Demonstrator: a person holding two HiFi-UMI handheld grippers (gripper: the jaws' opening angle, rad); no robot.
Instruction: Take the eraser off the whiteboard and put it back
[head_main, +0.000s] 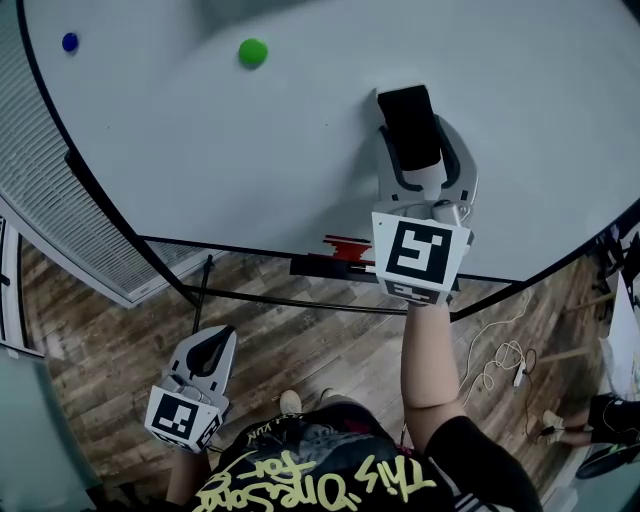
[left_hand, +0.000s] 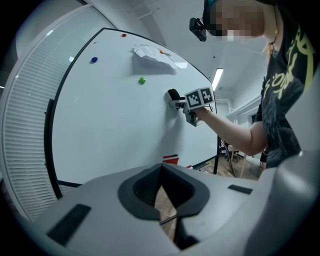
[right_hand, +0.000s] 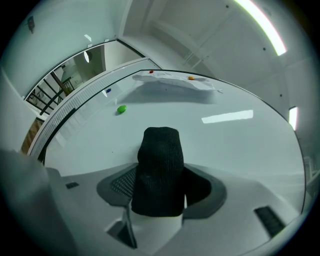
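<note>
Right gripper (right_hand: 160, 187): jaws pinching the black eraser (right_hand: 160, 167) at the whiteboard (head_main: 250, 150) middle.
Left gripper (left_hand: 162, 200): jaws pressed together, idle below the whiteboard.
Technique: likely press eraser flat on whiteboard before releasing.

The only words that can be read stand on the person's black shirt (head_main: 330, 475), in yellow hand-drawn lettering across the chest in the head view: "This" is plain, and the words beside it look like "One Song" and "for", though the looping script leaves them unsure. The cube (head_main: 420, 252) on the right gripper (head_main: 412, 115) and the cube (head_main: 182, 415) on the left gripper (head_main: 213, 340) bear black-and-white square markers, patterns with no letters. A small red-and-white label (head_main: 347, 243) at the lower edge of the whiteboard (head_main: 200, 150) is too small to read
</note>
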